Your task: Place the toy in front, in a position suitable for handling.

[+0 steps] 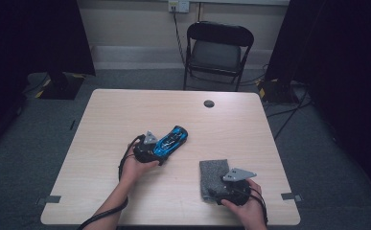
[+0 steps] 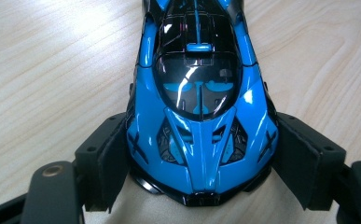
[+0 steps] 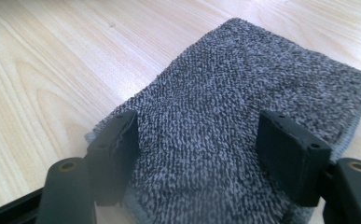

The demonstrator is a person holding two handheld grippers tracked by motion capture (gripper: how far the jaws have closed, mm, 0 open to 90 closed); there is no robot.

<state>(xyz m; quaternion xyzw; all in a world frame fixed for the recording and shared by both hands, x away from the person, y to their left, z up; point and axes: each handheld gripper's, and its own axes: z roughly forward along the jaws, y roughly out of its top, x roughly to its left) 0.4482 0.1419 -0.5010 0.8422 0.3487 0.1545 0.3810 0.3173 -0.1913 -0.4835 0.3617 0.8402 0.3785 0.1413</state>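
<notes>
The left hand-held gripper (image 1: 160, 152) is clamping the blue toy car (image 1: 172, 141) by its nose end, pads pressing both flanks in the left gripper view, car (image 2: 200, 112) pointing away toward 12 o'clock there. In the high view the car is sitting near the middle of the desk (image 1: 125, 110), body running out toward 1 o'clock from the left hand (image 1: 135, 167); I can't tell whether the wheels are resting on the wood or lifted slightly.

The right hand-held gripper (image 1: 221, 188) is hovering over the grey cloth (image 1: 213, 176), which is lying flat at about 5 o'clock of the car, near the desk's front edge. Its jaws are standing apart, straddling the cloth (image 3: 234, 121) with nothing pinched; pads aren't pressing the fabric.

Looks like a wipe-the-car job, cloth pickup pending.

Risks, judged from here:
- Flat cloth, wide jaws: closing from above could be scraping the pile and catching only a few loops, so the cloth is slipping out on the lift.
- Pads digging into the desk if the hand is going too low.
- Glossy, tapered car nose: the grip could be squirting the car forward, or letting it twist, once wiping pressure is coming sideways.
- The cloth is close to the front edge; a dragging pinch could be pushing it off.
</notes>
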